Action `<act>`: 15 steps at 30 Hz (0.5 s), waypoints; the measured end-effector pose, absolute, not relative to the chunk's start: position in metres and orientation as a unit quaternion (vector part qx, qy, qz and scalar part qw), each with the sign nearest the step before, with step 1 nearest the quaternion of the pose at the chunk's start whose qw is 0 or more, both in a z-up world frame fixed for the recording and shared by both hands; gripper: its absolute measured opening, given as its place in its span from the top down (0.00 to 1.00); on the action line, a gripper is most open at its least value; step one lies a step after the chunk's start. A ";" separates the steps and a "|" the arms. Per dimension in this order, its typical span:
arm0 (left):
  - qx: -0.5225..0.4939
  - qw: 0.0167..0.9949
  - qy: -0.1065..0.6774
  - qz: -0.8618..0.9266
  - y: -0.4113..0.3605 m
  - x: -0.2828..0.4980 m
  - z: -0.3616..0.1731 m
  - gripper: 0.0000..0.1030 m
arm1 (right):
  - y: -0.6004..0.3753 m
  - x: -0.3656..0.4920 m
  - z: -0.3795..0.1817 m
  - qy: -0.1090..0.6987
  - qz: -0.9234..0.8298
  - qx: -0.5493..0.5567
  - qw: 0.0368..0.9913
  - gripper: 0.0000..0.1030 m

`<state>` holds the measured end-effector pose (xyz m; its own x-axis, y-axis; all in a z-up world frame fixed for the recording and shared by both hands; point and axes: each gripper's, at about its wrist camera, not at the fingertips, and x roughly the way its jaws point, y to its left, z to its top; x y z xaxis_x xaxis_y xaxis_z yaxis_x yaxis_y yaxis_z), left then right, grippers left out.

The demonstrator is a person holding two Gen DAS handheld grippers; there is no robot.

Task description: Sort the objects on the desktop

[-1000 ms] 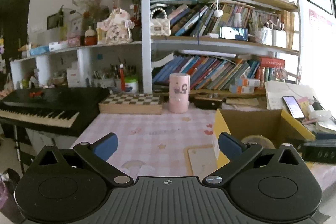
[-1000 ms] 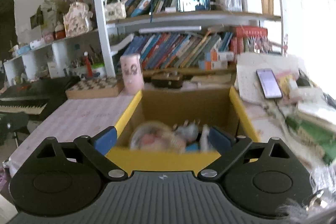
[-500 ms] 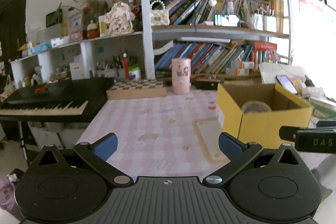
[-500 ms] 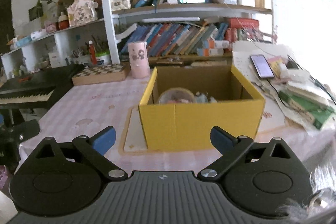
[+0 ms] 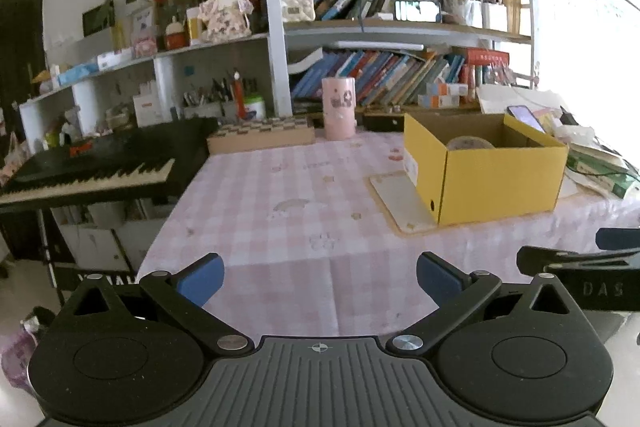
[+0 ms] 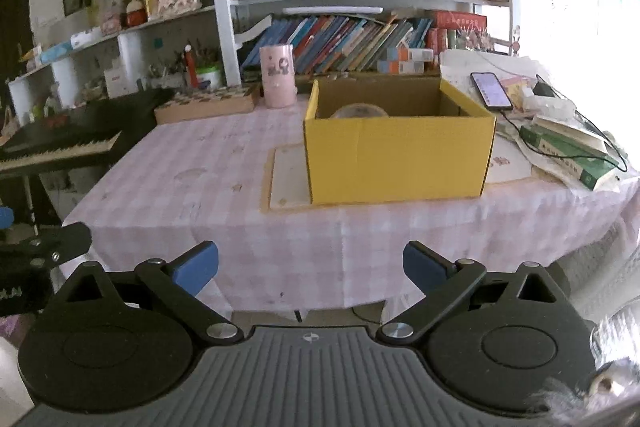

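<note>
- Both grippers stood empty, clear of the near edge: the left gripper [image 5: 318, 277] had its blue pads spread wide with nothing between them, and the right gripper [image 6: 310, 267] was spread the same way, pinching nothing.
- Largest was the surface [image 6: 200, 163], under a pink checked cloth that looked soft and liable to drag or ruck if anything were slid across it.
- Next came the yellow cardboard box [image 6: 398, 157], open-topped, standing on a flat pale mat [image 6: 286, 181] toward the right of the surface. By my judgement it was light and fairly stiff, but its thin walls would flex under a pinch; a hold on the top rim near a corner would suit best.
- Smaller was the pink cylindrical cup [image 6: 277, 77], upright behind the box's left corner, beside the checkered board box [image 5: 260, 137]. It looked smooth and probably slippery and tippable, so a grip across its middle seemed safest.
- Smallest in sight was a round object [image 6: 360, 111] inside the box, only its top showing over the wall; what it was, and whether it was hard or fragile, could not be told. Any hold would have to come from above.
</note>
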<state>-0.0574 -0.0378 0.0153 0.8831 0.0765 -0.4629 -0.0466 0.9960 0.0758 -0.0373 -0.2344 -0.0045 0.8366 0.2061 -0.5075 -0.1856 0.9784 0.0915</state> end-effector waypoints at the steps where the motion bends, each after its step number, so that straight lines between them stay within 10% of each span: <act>1: 0.030 0.969 0.243 0.029 -0.037 -0.059 0.014 0.00 | -0.234 -0.041 -0.006 0.268 0.103 0.018 0.958 0.03; 15: 0.031 0.964 0.263 0.013 -0.035 -0.068 0.005 0.00 | -0.225 -0.057 -0.010 0.285 0.106 0.012 0.952 0.00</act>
